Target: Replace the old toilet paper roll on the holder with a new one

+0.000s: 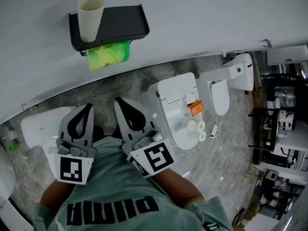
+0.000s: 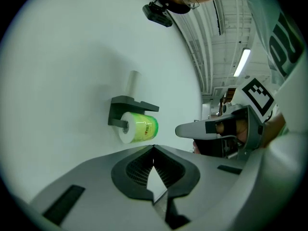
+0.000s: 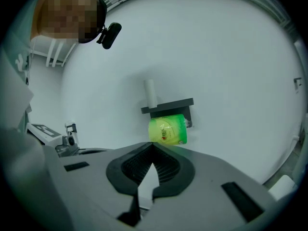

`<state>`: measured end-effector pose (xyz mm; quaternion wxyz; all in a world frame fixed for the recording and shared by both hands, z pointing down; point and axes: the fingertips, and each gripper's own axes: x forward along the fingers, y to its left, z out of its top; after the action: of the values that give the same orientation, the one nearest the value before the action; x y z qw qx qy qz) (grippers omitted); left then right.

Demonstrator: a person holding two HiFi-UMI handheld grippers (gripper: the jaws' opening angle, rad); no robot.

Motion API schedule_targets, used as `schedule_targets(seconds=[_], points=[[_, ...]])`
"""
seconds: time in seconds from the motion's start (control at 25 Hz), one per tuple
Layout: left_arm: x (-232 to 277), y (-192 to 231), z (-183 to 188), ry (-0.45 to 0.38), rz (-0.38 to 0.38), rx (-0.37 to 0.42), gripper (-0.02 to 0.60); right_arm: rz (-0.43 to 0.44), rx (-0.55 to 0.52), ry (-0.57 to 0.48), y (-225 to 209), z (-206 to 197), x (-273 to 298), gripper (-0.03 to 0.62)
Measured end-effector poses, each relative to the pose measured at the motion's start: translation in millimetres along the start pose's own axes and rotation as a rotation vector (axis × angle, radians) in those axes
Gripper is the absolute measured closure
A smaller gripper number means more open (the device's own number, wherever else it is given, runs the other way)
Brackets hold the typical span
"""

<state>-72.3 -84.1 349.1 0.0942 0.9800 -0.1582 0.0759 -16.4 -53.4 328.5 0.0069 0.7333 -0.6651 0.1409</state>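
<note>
A black wall holder point(image 1: 120, 25) carries a green-wrapped toilet paper roll point(image 1: 109, 55) under its shelf. An empty cardboard tube point(image 1: 90, 16) stands upright on the shelf's left end. Both grippers are held side by side below the holder, well short of it, pointing at the wall. My left gripper point(image 1: 89, 106) is shut with nothing in it, and so is my right gripper point(image 1: 117, 100). From the left gripper point(image 2: 154, 148) the roll point(image 2: 139, 127) shows just above the closed tips. From the right gripper point(image 3: 154, 146) the roll point(image 3: 167, 130) and tube point(image 3: 150, 93) sit straight ahead.
On the marble floor to the right lies a white toilet unit point(image 1: 175, 124) with an orange part point(image 1: 195, 108) and small white rolls point(image 1: 196, 126) on it. A second white fixture point(image 1: 41, 126) is at the left. Racks of equipment point(image 1: 284, 129) line the right edge.
</note>
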Motion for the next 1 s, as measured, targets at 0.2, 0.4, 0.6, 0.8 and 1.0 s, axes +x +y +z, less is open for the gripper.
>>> schedule_targets(seconds=[0.2,0.4,0.6,0.8,1.0], points=[[-0.1,-16.2,1.0,0.013,0.056,0.003,0.577,0.032,-0.001,-0.061,-9.7,12.4,-19.7,0.589],[9.9,-70.1,-3.5,0.016,0.058,0.011,0.577,-0.015,0.002,-0.107,-51.1,17.3,-71.2,0.589],[8.8,-123.5,-4.6,0.004,0.069,0.030,0.577,-0.017,0.014,-0.135,-76.5,11.3,-123.4,0.589],[9.4,-175.9,-15.6,0.042,0.085,0.049,0.577,0.030,0.028,-0.148,-93.0,7.5,-164.2,0.589],[3.7,-213.5,-33.4,0.118,0.120,0.087,0.577,0.112,0.062,-0.123,-95.6,-9.5,-195.8,0.589]])
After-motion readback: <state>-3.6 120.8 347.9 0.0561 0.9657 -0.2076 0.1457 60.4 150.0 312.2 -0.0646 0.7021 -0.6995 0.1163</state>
